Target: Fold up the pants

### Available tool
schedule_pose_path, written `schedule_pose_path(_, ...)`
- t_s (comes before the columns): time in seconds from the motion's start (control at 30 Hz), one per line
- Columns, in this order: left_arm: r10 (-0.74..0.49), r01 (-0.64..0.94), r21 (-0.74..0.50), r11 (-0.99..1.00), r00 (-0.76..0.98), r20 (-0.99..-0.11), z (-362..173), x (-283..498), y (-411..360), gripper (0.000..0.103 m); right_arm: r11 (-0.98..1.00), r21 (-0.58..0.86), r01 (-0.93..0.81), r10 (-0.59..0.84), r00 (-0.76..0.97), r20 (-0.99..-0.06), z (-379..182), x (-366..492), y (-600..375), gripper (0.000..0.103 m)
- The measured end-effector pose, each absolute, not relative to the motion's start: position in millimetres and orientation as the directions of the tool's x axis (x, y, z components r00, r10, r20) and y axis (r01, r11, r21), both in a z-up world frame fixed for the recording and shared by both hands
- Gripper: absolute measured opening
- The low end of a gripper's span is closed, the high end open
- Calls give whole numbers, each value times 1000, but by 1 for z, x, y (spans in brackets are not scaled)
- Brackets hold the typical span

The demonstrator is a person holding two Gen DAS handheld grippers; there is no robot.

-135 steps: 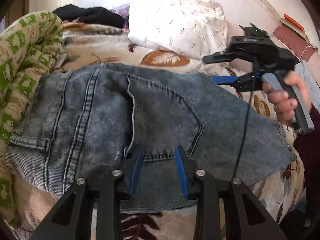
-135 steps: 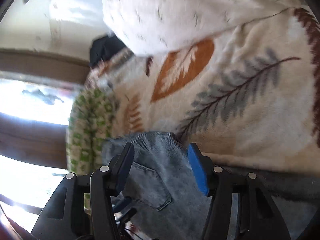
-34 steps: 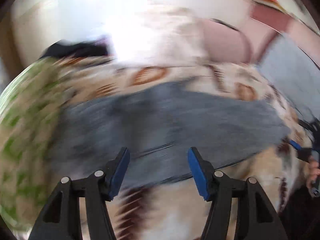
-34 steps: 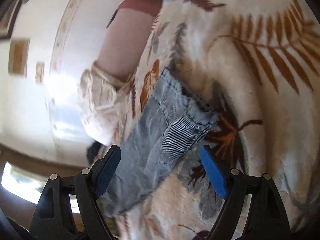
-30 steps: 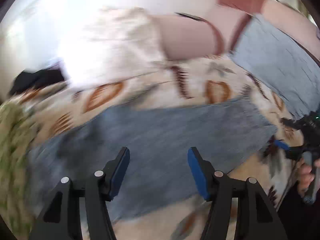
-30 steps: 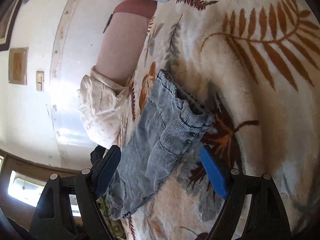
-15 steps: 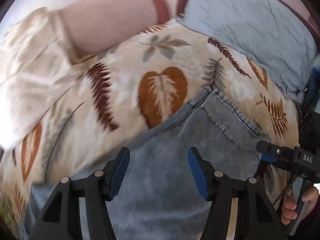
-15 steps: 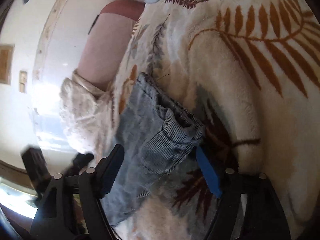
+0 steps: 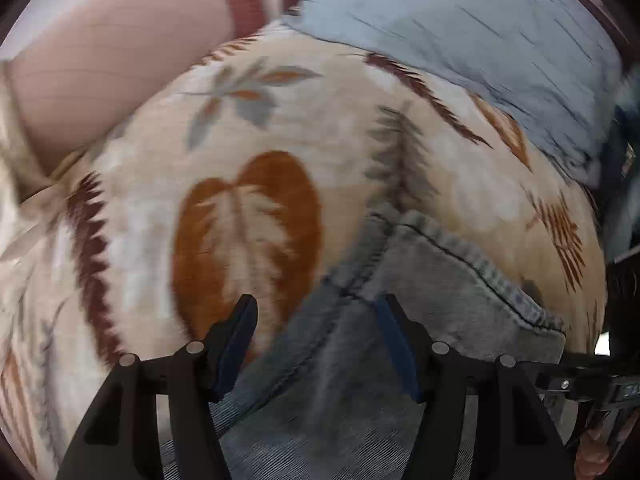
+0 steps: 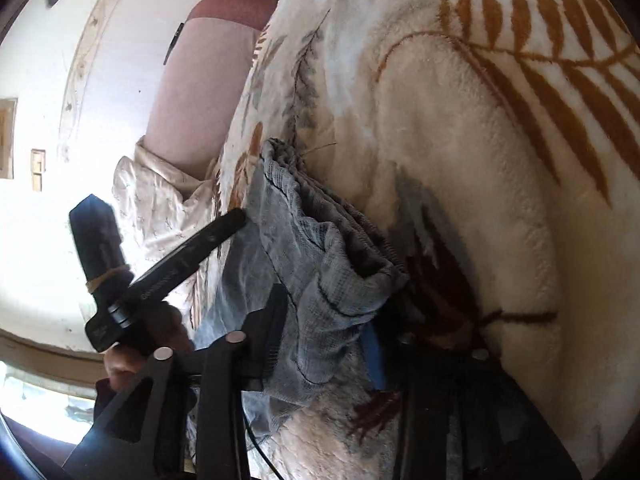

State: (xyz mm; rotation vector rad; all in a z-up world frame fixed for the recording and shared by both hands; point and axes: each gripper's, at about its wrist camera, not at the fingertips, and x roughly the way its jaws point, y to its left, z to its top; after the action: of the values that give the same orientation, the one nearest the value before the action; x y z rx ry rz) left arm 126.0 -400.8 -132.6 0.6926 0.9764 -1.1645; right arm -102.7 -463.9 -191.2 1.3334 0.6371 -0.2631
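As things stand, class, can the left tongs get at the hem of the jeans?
Probably yes: the left tongs are open just short of the jeans, and nothing lies between them and the hem on the blanket.

Home bedroom, leaf-print fleece blanket (image 10: 460, 128), white pillow (image 10: 156, 216), pink headboard (image 9: 112, 80)

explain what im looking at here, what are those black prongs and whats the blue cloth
No robot here: a person holds a two-finger gripper in each hand, and each gripper carries a wide-angle camera looking out along its fingers. One picture is from the left gripper, the other from the right gripper. The black prongs at the bottom are those fingers. The blue-grey cloth is jeans lying on a leaf-print blanket. Both grippers are open around the jeans' cuff end; neither has clamped it. A pale blue cloth lies beyond.
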Motion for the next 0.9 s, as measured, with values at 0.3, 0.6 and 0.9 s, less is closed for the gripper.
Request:
schedule_pose_path(0.3,-452,969,-114,220,-2,-892,-143,120,-408,47,245,813,528,178,800,-573,-193,-96,-466,20)
schedule_pose_path(0.6,-521,960,-130,248,19,-854,-123,123,-389,13,396,770,500,103,810,-578,-165,-91,-454,16)
schedule_pose_path(0.9,-647,921,-229,315,32,-762,-75,146,-324,12,666,650,366,26,860,-510,-95,-80,-400,14)
